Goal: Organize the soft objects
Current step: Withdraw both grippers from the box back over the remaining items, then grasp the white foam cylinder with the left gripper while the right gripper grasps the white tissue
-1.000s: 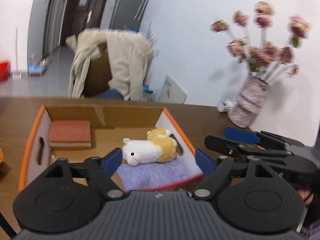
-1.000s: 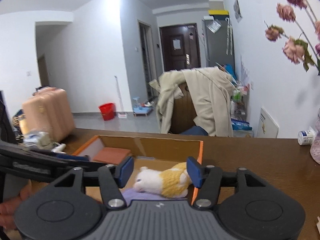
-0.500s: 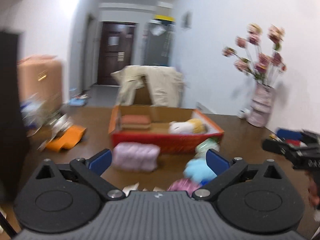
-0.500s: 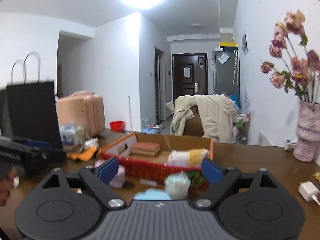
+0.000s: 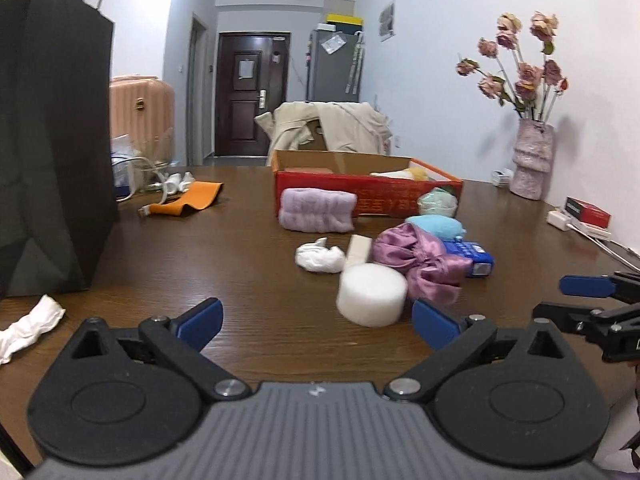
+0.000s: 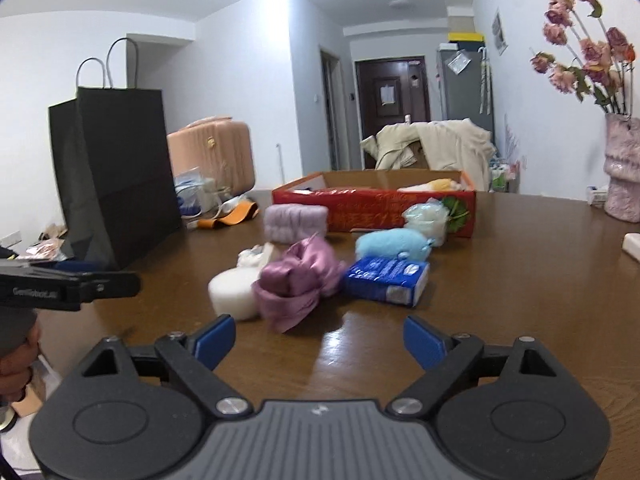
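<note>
Both tools hover empty over the brown counter [image 5: 248, 264]. The left hand-held gripper [image 5: 316, 322] is spread wide with nothing between its blue pads, and so is the right hand-held gripper [image 6: 318, 340]; their jaws have just been opening.

The landmark is the red box [image 5: 368, 196]. Inside it lie a reddish block [image 5: 306, 170] and what looks like a white-and-yellow plush [image 5: 408, 174]. Touching the box's front wall are a lilac towel roll [image 5: 316, 210] and a pale green pouf [image 5: 438, 202]. Further out from the box lie a light blue plush [image 5: 436, 226], a purple satin piece [image 5: 416, 262], a blue packet [image 5: 472, 256], a white rag [image 5: 320, 258] and a white foam cylinder [image 5: 370, 294]. Left of the box stands 1 black paper bag [image 5: 52, 140].
</note>
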Demonstrator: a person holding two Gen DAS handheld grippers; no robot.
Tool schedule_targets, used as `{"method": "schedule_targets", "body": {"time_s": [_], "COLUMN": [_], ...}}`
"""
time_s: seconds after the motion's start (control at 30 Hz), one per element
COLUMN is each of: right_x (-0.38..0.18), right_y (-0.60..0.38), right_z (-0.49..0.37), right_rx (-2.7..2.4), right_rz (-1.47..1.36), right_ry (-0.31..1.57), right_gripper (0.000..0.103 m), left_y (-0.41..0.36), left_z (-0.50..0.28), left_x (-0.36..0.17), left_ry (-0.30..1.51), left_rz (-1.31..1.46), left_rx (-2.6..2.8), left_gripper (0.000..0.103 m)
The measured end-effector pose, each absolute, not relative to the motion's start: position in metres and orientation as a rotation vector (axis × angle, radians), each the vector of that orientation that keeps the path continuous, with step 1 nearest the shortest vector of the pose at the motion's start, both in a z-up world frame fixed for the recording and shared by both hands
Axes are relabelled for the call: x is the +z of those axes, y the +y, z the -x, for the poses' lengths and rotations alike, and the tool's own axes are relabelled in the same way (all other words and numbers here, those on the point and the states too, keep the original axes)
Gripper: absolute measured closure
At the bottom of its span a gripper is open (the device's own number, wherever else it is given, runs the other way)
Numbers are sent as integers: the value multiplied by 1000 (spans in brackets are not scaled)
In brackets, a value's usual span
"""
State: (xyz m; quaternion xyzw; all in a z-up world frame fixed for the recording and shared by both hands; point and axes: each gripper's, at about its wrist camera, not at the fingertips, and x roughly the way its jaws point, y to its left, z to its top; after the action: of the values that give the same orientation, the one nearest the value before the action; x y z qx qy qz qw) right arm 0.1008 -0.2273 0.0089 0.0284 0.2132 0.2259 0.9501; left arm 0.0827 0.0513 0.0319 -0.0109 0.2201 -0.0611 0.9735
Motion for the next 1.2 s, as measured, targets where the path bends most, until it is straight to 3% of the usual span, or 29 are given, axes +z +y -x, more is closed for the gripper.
{"method": "schedule_targets", "body": {"time_s": [0.37, 0.53, 0.7, 0.8, 0.9, 1.2], "right_x": [7, 15, 25, 32, 38, 21], "right_y": [-218, -205, -194, -185, -167, -98], "right_z": [-133, -162, -190, -207, -228, -284], "right_rx": [479, 504, 490, 517, 557, 637], "right_rz": [-132, -147, -161, -148, -110, 109], "right_ry": [471, 474, 477, 482, 504, 633], "right_gripper": [20, 22, 28, 37, 47, 70], "left_y": [21, 11, 12, 15, 19, 63], "left_z": [-118, -148, -175, -183, -190, -188], "left_x": [14, 12, 7, 3, 0, 3], "left_ry": [506, 518, 560, 578, 610, 599], "left_rz": [-34, -56, -38, -16, 12, 77], "left_rx": [-152, -204, -225, -247, -303, -217], "left_gripper": [0, 15, 20, 22, 46, 47]}}
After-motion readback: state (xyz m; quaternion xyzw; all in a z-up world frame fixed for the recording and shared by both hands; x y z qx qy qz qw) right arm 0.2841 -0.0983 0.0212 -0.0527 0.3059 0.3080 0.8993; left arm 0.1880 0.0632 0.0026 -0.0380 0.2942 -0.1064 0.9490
